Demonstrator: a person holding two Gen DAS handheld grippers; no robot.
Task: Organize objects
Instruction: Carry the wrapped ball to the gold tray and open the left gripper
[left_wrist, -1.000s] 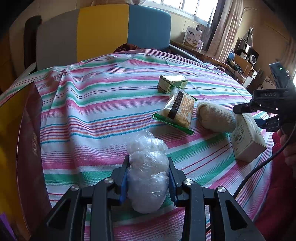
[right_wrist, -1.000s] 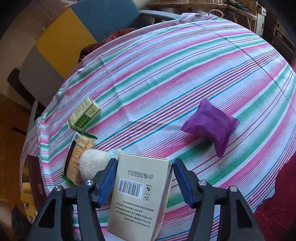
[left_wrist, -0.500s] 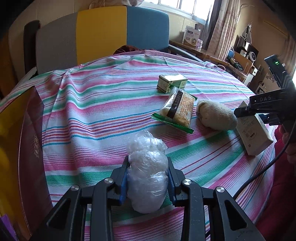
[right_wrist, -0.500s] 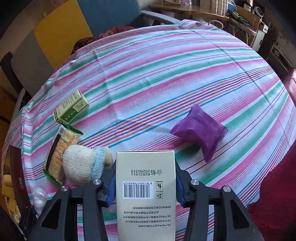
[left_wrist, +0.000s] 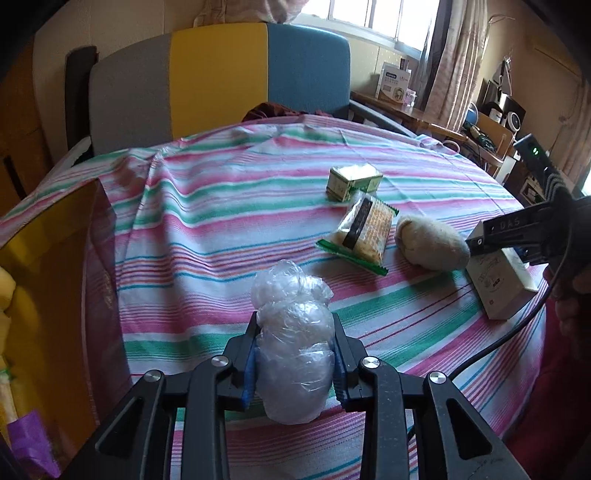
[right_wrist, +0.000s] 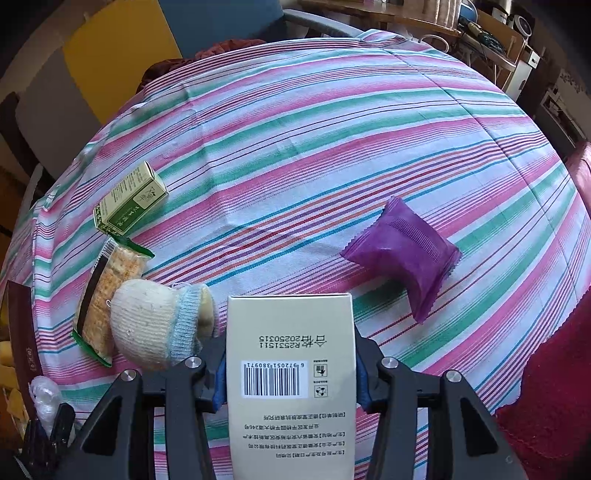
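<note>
The left gripper (left_wrist: 293, 360) pinches a crinkly clear plastic bundle (left_wrist: 293, 347); the right gripper (right_wrist: 290, 369) clamps a smooth cream carton (right_wrist: 291, 384), knitted sock (right_wrist: 159, 328) at nine o'clock.

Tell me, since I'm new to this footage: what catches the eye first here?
The pink-and-green striped tablecloth fills both views. Up front, the left tool squeezes a crumpled clear plastic bag, and the right tool clamps a cream box, barcode up. A purple packet lies alone to the right.

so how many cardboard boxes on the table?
2. A cream box clamped in the right hand-held gripper at the near edge, and a small green box lying far left beside the cracker pack. Others could be hidden out of frame.
</note>
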